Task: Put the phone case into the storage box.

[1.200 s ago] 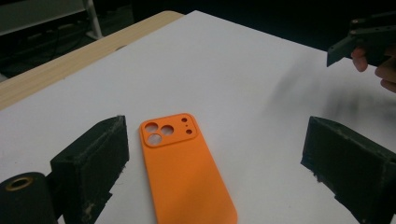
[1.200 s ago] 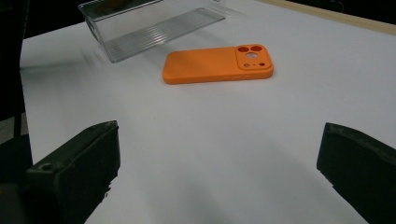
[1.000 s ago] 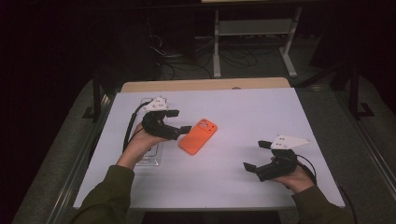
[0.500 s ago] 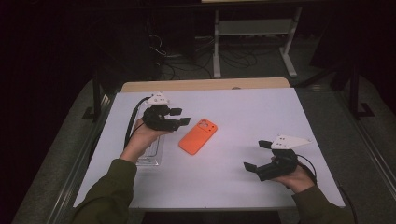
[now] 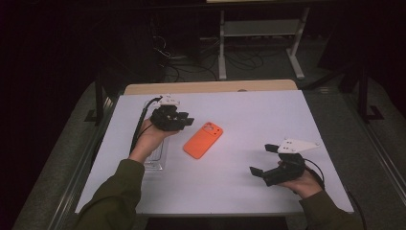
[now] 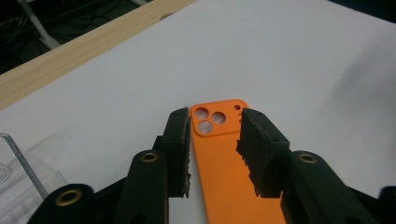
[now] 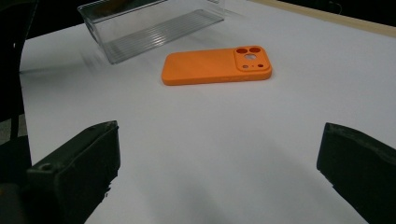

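Since the earlier frame, left gripper (image 5: 184, 120) has withdrawn from the orange phone case (image 5: 203, 139), fingers just closing, nothing grasped. Right gripper (image 5: 262, 160), nearest, rests released. Case lies mid-surface (image 5: 249, 110). Judged next: re-approach and grasp.

Left gripper (image 6: 215, 154) closing, jaws seemingly above orange phone case (image 6: 229, 172), white table (image 6: 289, 56)

Dark room bg; white worktop (image 5: 249, 191) w/ wood strip (image 5: 210, 86) at far edge, grey metal rack (image 5: 261, 28) + floor cables (image 5: 184, 67) behind.
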`<state>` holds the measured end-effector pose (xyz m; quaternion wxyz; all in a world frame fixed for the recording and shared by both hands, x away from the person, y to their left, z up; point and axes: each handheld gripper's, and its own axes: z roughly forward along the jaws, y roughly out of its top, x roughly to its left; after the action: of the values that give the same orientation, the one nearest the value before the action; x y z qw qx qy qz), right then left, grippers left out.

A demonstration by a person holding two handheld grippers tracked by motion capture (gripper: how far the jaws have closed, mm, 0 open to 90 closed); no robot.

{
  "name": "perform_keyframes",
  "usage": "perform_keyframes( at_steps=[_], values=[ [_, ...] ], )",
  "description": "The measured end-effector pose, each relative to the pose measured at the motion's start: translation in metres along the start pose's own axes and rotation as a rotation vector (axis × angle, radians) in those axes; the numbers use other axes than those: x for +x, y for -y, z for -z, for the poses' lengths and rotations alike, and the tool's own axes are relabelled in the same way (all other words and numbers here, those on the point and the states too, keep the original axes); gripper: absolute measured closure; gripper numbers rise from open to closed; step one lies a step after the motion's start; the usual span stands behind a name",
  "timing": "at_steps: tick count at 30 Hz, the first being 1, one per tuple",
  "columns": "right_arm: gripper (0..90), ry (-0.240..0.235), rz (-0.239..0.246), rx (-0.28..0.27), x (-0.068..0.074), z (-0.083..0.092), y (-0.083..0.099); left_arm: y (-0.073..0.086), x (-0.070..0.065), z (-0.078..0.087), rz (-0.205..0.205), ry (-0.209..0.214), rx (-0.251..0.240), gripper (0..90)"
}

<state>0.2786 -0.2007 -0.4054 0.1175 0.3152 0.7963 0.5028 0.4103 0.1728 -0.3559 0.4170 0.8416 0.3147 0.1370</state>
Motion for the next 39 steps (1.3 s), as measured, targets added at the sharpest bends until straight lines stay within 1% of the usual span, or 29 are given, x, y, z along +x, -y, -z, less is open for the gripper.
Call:
perform_keyframes(
  at_steps=[1, 2, 3, 4, 5, 6, 7, 8, 9, 10, 11, 12, 13, 14, 15, 16, 19, 20, 21, 22, 24, 25, 27, 28, 30, 34, 35, 36, 39],
  values=[
    [0.0, 0.0, 0.001, 0.0, 0.0, 0.0, 0.0, 0.0, 0.001, 0.0, -0.01, -0.004, 0.019, 67.9],
    [0.0, 0.0, 0.001, 0.0, 0.0, 0.0, 0.0, -0.001, 0.002, -0.003, -0.005, -0.006, 0.034, 69.8],
    [0.0, 0.0, 0.001, 0.0, 0.0, 0.0, 0.0, -0.001, 0.002, -0.003, -0.005, -0.006, 0.034, 70.9],
    [0.0, -0.001, 0.001, 0.0, 0.0, 0.0, 0.0, -0.001, 0.002, -0.005, 0.007, -0.005, 0.043, 70.9],
    [0.0, -0.001, 0.002, 0.0, 0.0, 0.0, 0.0, -0.001, 0.003, -0.006, 0.002, -0.008, 0.058, 74.4],
    [0.0, -0.001, 0.002, 0.0, 0.0, 0.0, 0.0, 0.0, 0.004, -0.009, 0.01, -0.01, 0.075, 76.1],
    [0.0, -0.001, 0.002, 0.0, 0.0, 0.0, 0.0, 0.0, 0.004, -0.009, 0.01, -0.01, 0.075, 77.8],
    [0.0, -0.001, 0.002, 0.0, 0.0, 0.0, 0.0, 0.0, 0.005, -0.013, 0.021, -0.015, 0.097, 79.7],
    [0.0, -0.001, 0.002, 0.0, 0.0, 0.0, 0.0, 0.0, 0.005, -0.013, 0.021, -0.015, 0.097, 81.2],
    [0.0, -0.002, 0.002, 0.0, 0.0, 0.0, 0.0, 0.001, 0.005, -0.015, 0.033, -0.016, 0.103, 83.3],
    [0.0, -0.002, 0.001, -0.001, 0.0, 0.0, 0.0, 0.002, 0.006, -0.018, 0.04, -0.016, 0.136, 85.0],
    [0.0, -0.002, -0.002, -0.002, 0.0, 0.0, 0.0, 0.003, 0.006, -0.02, 0.052, -0.021, 0.148, 86.4],
    [0.0, -0.002, -0.003, -0.002, 0.0, 0.0, 0.0, 0.003, 0.007, -0.021, 0.043, -0.022, 0.165, 88.2],
    [0.0, -0.002, -0.002, -0.002, 0.0, 0.0, 0.0, 0.004, 0.008, -0.023, 0.047, -0.023, 0.177, 89.1],
    [0.0, -0.002, -0.002, -0.001, 0.0, 0.0, 0.0, 0.005, 0.008, -0.024, 0.059, -0.019, 0.188, 89.5],
    [0.0, -0.002, -0.002, -0.001, 0.0, 0.0, 0.0, 0.005, 0.008, -0.024, 0.059, -0.019, 0.188, 89.7],
    [0.0, -0.002, -0.001, 0.0, 0.0, 0.0, 0.0, 0.006, 0.009, -0.03, 0.056, -0.025, 0.239, 89.9],
    [0.0, -0.003, -0.004, -0.001, 0.0, 0.0, 0.0, 0.007, 0.008, -0.032, 0.081, -0.028, 0.244, 89.9],
    [0.0, -0.003, -0.006, -0.001, 0.001, 0.0, -0.001, 0.007, 0.009, -0.036, 0.077, -0.04, 0.291, 89.9],
    [0.0, -0.003, -0.007, -0.001, 0.001, 0.0, -0.001, 0.007, 0.009, -0.036, 0.077, -0.04, 0.291, 90.0],
    [0.0, -0.003, -0.007, -0.001, 0.001, 0.0, -0.001, 0.008, 0.01, -0.038, 0.071, -0.041, 0.337, 89.9],
    [0.0, -0.004, -0.006, -0.002, 0.0, 0.0, -0.001, 0.008, 0.01, -0.04, 0.072, -0.047, 0.348, 90.0],
    [0.0, -0.005, -0.005, -0.002, 0.0, 0.0, -0.001, 0.008, 0.01, -0.042, 0.068, -0.045, 0.387, 90.0],
    [0.0, -0.005, -0.005, -0.002, 0.0, 0.0, -0.001, 0.008, 0.008, -0.045, 0.093, -0.052, 0.381, 90.0],
    [0.0, -0.007, -0.003, -0.003, 0.0, -0.001, -0.001, 0.009, 0.007, -0.048, 0.082, -0.052, 0.409, 90.0],
    [0.0, -0.008, 0.0, -0.003, 0.0, -0.001, -0.001, 0.009, 0.005, -0.052, 0.085, -0.062, 0.444, 90.0],
    [0.0, -0.008, -0.001, -0.003, 0.0, -0.001, -0.001, 0.009, 0.005, -0.053, 0.085, -0.061, 0.459, 90.0],
    [0.0, -0.009, -0.002, -0.002, 0.0, -0.001, -0.001, 0.009, 0.004, -0.055, 0.09, -0.058, 0.463, 90.0],
    [0.0, -0.009, -0.002, -0.003, 0.0, -0.001, -0.001, 0.009, 0.003, -0.058, 0.082, -0.063, 0.498, 90.0]
  ],
)
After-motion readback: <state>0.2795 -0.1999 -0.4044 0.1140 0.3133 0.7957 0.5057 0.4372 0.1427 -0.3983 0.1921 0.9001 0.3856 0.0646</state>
